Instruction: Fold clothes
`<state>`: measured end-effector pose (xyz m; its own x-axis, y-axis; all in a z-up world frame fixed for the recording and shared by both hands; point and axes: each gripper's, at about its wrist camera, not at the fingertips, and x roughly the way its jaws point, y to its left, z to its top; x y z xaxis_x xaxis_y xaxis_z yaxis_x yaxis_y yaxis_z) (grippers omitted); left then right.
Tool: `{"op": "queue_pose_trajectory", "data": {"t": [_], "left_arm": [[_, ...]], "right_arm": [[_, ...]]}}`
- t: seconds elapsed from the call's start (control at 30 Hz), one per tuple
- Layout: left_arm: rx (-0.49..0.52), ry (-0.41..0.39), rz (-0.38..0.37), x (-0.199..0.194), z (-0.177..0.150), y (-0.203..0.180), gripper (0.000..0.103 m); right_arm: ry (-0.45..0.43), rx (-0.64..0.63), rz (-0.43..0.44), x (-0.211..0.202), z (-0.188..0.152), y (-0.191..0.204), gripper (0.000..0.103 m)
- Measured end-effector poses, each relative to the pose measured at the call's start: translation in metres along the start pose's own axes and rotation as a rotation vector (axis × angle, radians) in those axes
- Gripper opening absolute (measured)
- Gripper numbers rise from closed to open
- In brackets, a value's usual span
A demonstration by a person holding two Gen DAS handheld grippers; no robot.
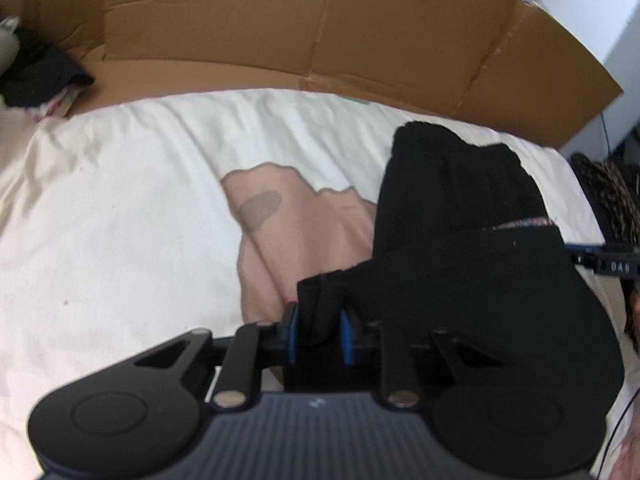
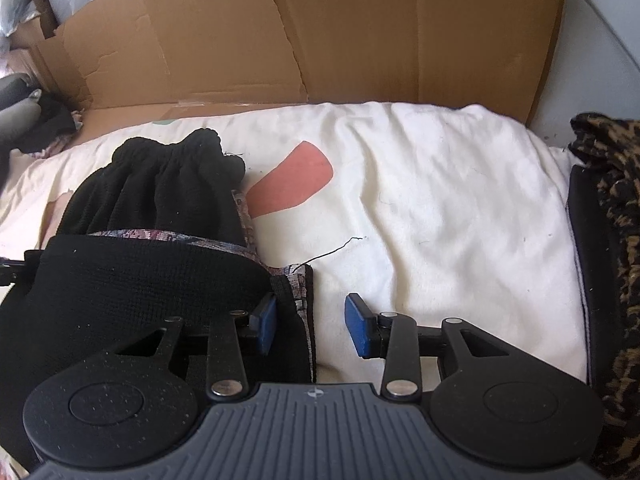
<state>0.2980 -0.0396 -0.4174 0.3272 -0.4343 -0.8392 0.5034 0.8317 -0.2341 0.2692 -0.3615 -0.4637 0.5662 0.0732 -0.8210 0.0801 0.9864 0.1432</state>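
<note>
While one black knitted garment (image 1: 460, 248) lies bunched on the cream bedsheet (image 1: 120, 200) toward its cardboard-backed far edge, the left gripper (image 1: 318, 332) pinches a fold of it between nearly closed blue pads. The right gripper (image 2: 312, 320) stands half open, the garment's patterned hem against its left pad only. Only the right view shows the leopard-print fabric (image 2: 616, 240) clearly at the sheet's right edge.

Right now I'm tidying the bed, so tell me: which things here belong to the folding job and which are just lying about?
Part of the job:
- black garment
- left gripper, clamped on a fold of it
- right gripper, jaws apart, garment edge between them

Lying about:
- white sheet
- cardboard
- leopard-print fabric
- dark clothes pile
</note>
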Motion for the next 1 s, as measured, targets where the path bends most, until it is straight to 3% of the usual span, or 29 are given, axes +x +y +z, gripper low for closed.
{"op": "queue_pose_trajectory", "data": {"t": [0.07,0.13,0.23,0.43,1.0], "left_arm": [[0.003,-0.006,0.020,0.000,0.000,-0.003,0.013],[0.002,-0.012,0.027,-0.002,-0.001,-0.005,0.008],[0.011,-0.027,0.037,-0.008,-0.001,-0.006,0.007],[0.013,-0.075,0.047,-0.028,0.003,-0.006,0.006],[0.045,-0.197,0.043,-0.057,0.043,-0.021,0.006]], "right_arm": [[0.001,-0.003,0.013,0.001,0.001,0.001,0.035],[-0.001,-0.042,0.037,0.001,0.001,0.008,0.012],[-0.006,-0.085,0.019,-0.002,0.002,0.017,0.007],[-0.073,-0.108,-0.019,-0.024,0.003,0.019,0.005],[-0.211,-0.016,-0.039,-0.078,0.027,0.009,0.005]]}}
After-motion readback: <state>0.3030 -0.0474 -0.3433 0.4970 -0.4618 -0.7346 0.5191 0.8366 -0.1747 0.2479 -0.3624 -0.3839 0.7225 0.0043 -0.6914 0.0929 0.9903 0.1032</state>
